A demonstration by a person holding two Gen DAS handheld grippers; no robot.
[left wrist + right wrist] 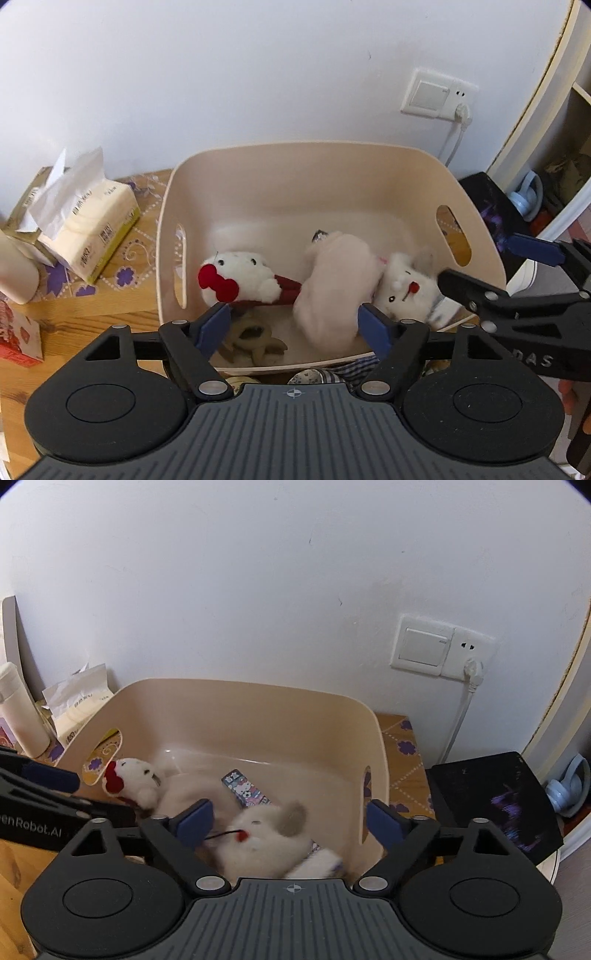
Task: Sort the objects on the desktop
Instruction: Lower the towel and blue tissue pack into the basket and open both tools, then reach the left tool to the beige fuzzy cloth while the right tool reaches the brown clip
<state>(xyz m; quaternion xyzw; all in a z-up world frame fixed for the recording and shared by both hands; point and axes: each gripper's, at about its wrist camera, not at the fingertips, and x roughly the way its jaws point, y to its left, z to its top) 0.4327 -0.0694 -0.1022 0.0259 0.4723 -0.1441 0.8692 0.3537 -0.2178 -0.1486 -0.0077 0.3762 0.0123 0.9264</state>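
A beige plastic bin with handle slots stands on the wooden table against the wall. Inside lie a white plush cat with a red bow, a pale pink plush body, a white plush with a red nose, a tan hair claw and a Hello Kitty printed card. My left gripper is open above the bin's near edge. My right gripper is open over the bin's right half; it shows at right in the left wrist view.
A tissue pack, a white bottle and a red box stand left of the bin. A black box sits right of it. A wall switch and socket with a plugged cable are behind.
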